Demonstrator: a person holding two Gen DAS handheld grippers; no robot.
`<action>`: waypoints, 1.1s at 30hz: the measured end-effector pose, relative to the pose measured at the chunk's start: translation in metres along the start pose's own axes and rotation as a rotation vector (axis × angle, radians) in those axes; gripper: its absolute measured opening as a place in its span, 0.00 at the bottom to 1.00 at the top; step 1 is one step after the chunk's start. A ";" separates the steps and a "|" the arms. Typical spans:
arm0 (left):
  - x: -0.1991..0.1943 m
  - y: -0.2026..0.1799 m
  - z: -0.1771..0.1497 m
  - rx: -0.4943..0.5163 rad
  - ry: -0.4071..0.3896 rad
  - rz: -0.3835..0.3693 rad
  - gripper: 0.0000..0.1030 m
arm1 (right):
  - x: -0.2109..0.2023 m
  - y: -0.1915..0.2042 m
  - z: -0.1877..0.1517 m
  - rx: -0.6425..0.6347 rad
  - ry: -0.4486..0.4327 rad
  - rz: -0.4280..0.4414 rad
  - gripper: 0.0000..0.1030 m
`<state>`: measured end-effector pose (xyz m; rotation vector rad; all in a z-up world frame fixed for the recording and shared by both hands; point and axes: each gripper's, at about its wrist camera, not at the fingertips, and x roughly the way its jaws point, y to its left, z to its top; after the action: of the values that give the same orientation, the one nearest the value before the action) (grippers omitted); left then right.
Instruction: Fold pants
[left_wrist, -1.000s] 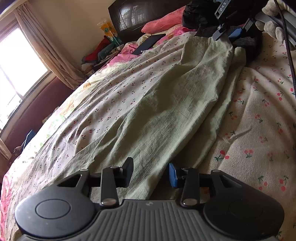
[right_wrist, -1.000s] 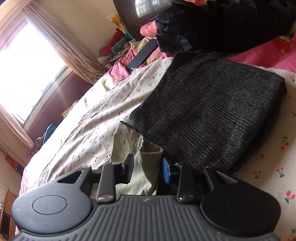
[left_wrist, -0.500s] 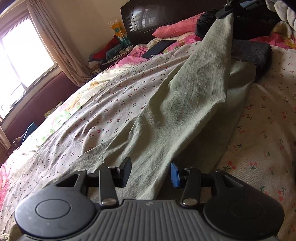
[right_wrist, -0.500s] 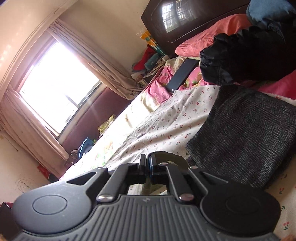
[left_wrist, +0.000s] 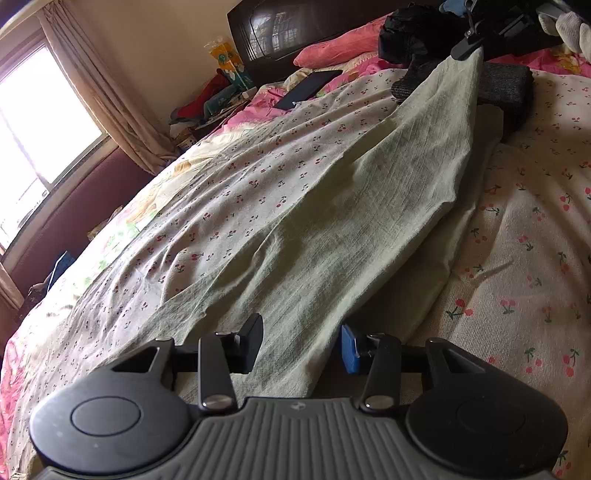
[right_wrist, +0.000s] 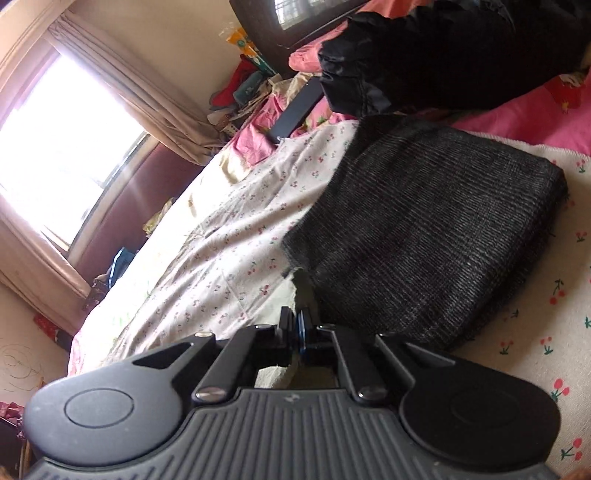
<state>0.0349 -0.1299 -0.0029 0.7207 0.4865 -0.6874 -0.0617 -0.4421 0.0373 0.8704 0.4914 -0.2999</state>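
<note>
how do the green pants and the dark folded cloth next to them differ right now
The green pants are pale, thin and spread long across the bed, one end lifted by the right claw. The dark cloth is charcoal, thick and ribbed, folded into a compact block lying flat, untouched. Both rest on the cherry-print bedding.
</note>
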 end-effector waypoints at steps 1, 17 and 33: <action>-0.003 0.003 -0.001 0.000 -0.001 0.005 0.56 | -0.007 0.003 0.001 0.018 0.005 0.048 0.04; -0.009 0.000 -0.017 0.006 0.020 0.000 0.56 | -0.013 -0.043 -0.048 0.015 0.037 -0.094 0.51; -0.023 0.002 -0.008 -0.015 0.005 0.003 0.56 | 0.003 -0.041 -0.040 0.197 -0.039 0.144 0.04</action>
<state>0.0192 -0.1134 0.0069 0.7086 0.4945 -0.6791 -0.0889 -0.4356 -0.0125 1.0846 0.3649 -0.2351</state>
